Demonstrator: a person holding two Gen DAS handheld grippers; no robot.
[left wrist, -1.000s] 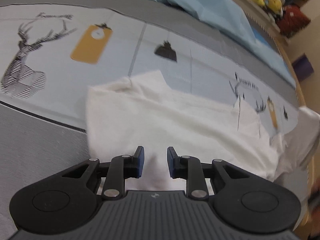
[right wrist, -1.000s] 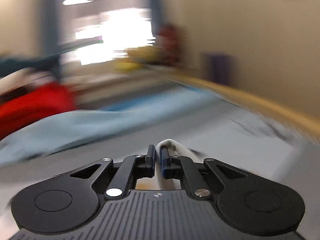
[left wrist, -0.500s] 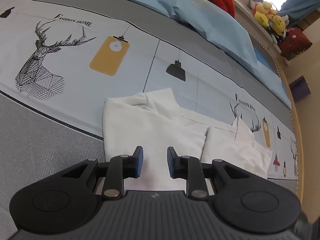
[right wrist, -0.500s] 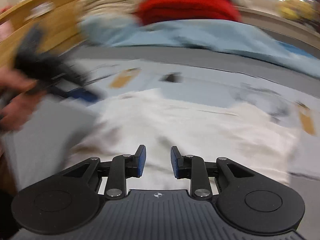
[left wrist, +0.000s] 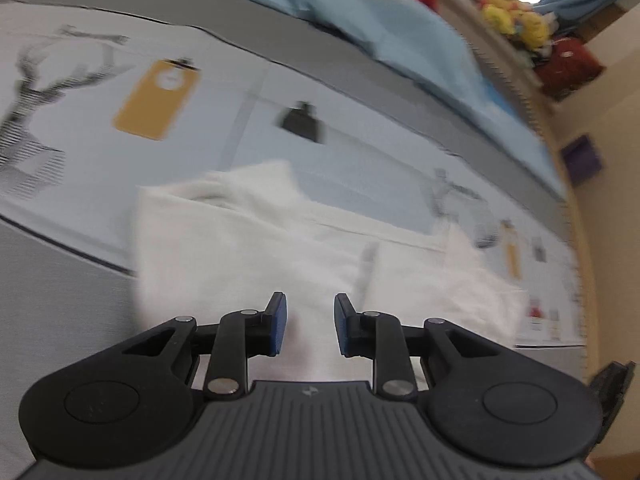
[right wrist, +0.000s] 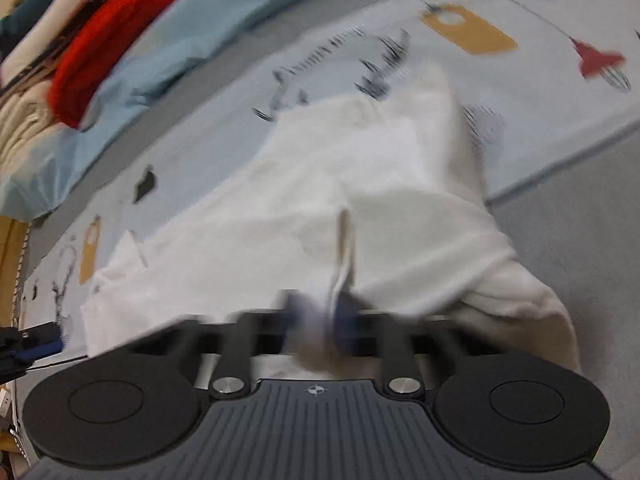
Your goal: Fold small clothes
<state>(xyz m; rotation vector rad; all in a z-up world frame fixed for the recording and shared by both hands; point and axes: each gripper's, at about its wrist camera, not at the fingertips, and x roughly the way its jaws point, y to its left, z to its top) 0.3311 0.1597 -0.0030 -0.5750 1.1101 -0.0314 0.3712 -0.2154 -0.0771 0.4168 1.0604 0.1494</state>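
Observation:
A white garment (left wrist: pixel 248 248) lies partly folded on the printed bedsheet (left wrist: pixel 224 92). My left gripper (left wrist: pixel 308 322) is open and empty, hovering over the garment's near edge. In the right wrist view the same white garment (right wrist: pixel 360 184) spreads across the sheet. My right gripper (right wrist: pixel 320 316) is blurred by motion, its jaws close together with a raised fold of the white cloth between them.
A light blue blanket (left wrist: pixel 384 20) and red cloth (right wrist: pixel 108 44) lie along the far side of the bed. Stuffed toys (left wrist: pixel 512 24) sit on a shelf beyond. A wooden bed edge (left wrist: pixel 580 240) runs at the right. The other gripper's tip (right wrist: pixel 36 346) shows at far left.
The right gripper swung down over the garment and its jaws have closed in on a fold of cloth. The left gripper stays open, shifted slightly.

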